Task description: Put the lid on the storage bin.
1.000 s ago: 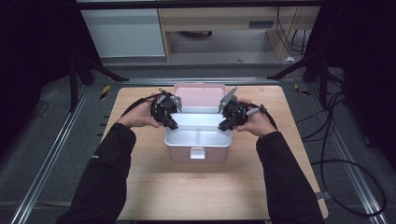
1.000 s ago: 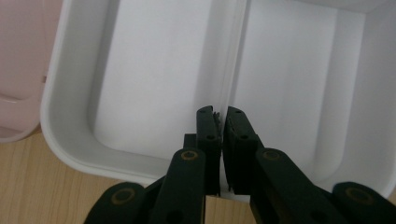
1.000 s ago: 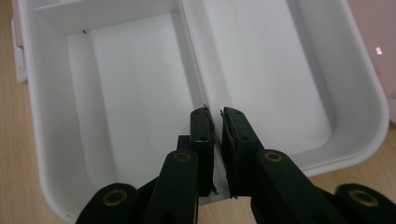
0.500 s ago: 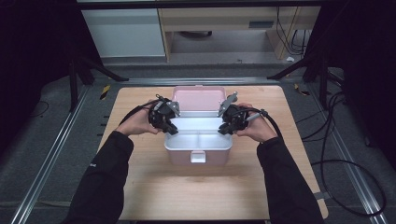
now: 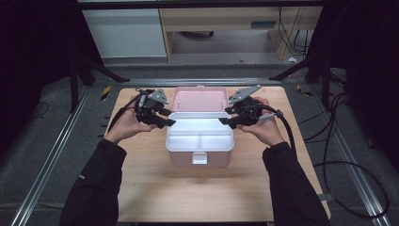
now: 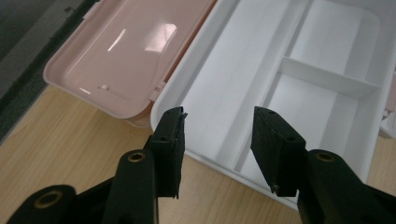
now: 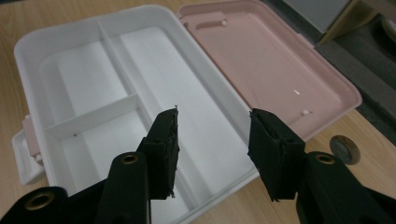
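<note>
So I'm at the wooden table, and in the middle of it sits a pink box with its lid flipped all the way open, lying flat on the far side. A white tray with three compartments is resting on top of the box body, all compartments bare.

My left gripper hangs just off the tray's left edge and my right gripper just off its right edge. Both sets of jaws have just been opening and now stand about halfway apart with nothing between them. In the left gripper view the tray's rim sits below and past the gap, not pinched; same story in the right gripper view.

My read: the tray has just been set down on the box and let go, so the placing step looks finished. Next I'd guess it's either pulling both hands clear or going for the lid. If it's the lid, I'll need to reach over to the far edge and swing it toward me without bumping the tray out of its seat.
</note>
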Tool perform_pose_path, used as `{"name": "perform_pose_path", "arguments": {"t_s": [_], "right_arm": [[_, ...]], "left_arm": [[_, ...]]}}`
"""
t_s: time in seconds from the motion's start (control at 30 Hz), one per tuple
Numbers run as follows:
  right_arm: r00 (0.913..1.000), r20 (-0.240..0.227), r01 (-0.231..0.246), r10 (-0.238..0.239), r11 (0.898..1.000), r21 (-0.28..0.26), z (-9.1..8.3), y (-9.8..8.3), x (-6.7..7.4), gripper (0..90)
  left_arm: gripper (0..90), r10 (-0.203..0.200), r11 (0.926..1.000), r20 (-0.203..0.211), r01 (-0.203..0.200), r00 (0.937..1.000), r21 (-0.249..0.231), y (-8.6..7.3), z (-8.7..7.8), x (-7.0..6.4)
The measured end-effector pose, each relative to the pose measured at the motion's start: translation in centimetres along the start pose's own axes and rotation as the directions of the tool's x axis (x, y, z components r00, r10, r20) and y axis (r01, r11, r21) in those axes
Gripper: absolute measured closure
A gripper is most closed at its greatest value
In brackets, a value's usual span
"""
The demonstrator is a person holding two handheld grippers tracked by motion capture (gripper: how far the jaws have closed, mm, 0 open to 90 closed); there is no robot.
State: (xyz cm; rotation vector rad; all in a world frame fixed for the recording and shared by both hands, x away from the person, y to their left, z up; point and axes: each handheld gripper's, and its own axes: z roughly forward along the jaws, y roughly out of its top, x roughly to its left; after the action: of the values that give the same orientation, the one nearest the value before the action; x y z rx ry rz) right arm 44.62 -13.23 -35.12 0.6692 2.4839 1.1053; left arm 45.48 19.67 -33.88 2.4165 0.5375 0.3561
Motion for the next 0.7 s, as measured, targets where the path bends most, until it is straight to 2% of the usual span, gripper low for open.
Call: {"name": "perform_pose_path", "arguments": {"t_s": [0.07,0.1,0.17,0.27,0.33,0.37,0.43,0.6,0.67,0.7], "right_arm": [[0.9992,0.032,-0.024,0.024,0.999,-0.024,-0.5,-0.1,-0.3,50.4],[0.9968,0.052,-0.059,0.061,0.997,-0.047,-0.9,-0.2,-0.5,50.0],[0.9927,0.071,-0.092,0.097,0.993,-0.067,-1.3,-0.6,-1.0,48.3],[0.9875,0.113,-0.103,0.11,0.993,-0.061,-1.6,-1.0,-1.5,45.0],[0.986,0.116,-0.114,0.12,0.992,-0.051,-1.7,-1.1,-1.8,45.7],[0.9854,0.117,-0.118,0.124,0.992,-0.049,-1.6,-1.2,-1.9,45.7],[0.9812,0.128,-0.139,0.145,0.989,-0.055,-1.5,-1.2,-2.3,45.7],[0.968,0.15,-0.186,0.202,0.976,-0.11,-0.8,-1.4,-3.2,46.2],[0.9617,0.157,-0.206,0.225,0.97,-0.129,-0.3,-1.6,-3.6,44.6],[0.9578,0.161,-0.216,0.238,0.966,-0.144,0.0,-1.7,-3.8,42.1]], "left_arm": [[49.3,-0.055,0.9977,-0.031,0.053,0.998,-0.042,-0.6,-0.4,0.4],[48.6,-0.073,0.9962,-0.04,0.071,0.9966,-0.051,-0.8,-0.4,0.5],[47.1,-0.11,0.9915,-0.061,0.105,0.9921,-0.078,-1.3,-0.6,0.8],[45.8,-0.167,0.98,-0.083,0.157,0.9824,-0.122,-1.8,-0.7,1.4],[45.3,-0.203,0.9701,-0.096,0.187,0.9743,-0.154,-2.1,-0.6,1.8],[44.9,-0.226,0.9622,-0.104,0.206,0.9684,-0.179,-2.2,-0.6,2.1],[43.6,-0.252,0.9537,-0.115,0.226,0.9609,-0.198,-2.3,-0.4,2.5],[41.0,-0.308,0.9325,-0.134,0.271,0.9418,-0.239,-2.4,0.6,3.6],[40.3,-0.332,0.9211,-0.129,0.292,0.9344,-0.258,-2.5,1.2,4.2],[39.8,-0.353,0.9134,-0.131,0.311,0.9263,-0.263,-2.6,1.5,4.5]]}}
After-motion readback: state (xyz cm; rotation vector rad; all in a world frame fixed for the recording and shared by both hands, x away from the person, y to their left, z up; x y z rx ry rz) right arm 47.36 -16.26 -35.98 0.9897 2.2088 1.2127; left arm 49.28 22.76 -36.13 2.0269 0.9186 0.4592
